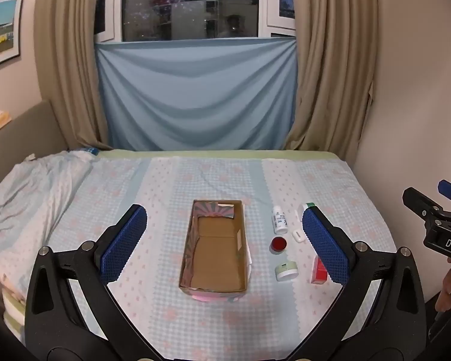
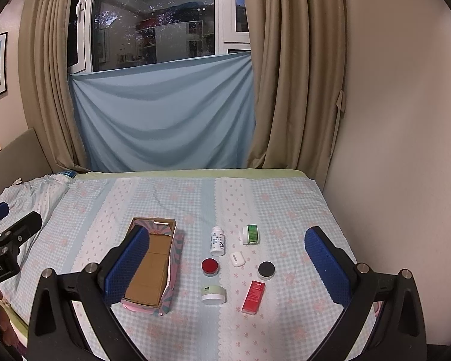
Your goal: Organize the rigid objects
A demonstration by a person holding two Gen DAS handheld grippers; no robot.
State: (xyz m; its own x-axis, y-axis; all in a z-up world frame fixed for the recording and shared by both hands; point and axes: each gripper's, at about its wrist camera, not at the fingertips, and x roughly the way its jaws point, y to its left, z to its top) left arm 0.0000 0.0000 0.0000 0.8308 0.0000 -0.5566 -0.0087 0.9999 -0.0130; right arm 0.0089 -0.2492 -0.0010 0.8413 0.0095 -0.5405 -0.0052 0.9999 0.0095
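An open, empty cardboard box [image 1: 216, 249] [image 2: 153, 267] lies on the bed. To its right lie a white bottle [image 2: 217, 240] [image 1: 279, 219], a green-banded jar [image 2: 250, 234], a white earbud case [image 2: 237, 259] [image 1: 297, 236], a red-lidded jar [image 2: 210, 266] [image 1: 278, 244], a black-lidded jar [image 2: 266, 269], a pale green-lidded jar [image 2: 213, 294] [image 1: 286, 270] and a red carton [image 2: 253, 297] [image 1: 318, 272]. My left gripper [image 1: 222, 240] is open, held above the box. My right gripper [image 2: 225, 261] is open, held above the small items.
The bed [image 2: 285, 210] carries a blue checked sheet with pink flowers. A crumpled duvet [image 1: 30, 186] lies at the left. A wall [image 2: 391, 120] borders the bed on the right. Curtains and a blue cloth [image 1: 195, 96] hang behind.
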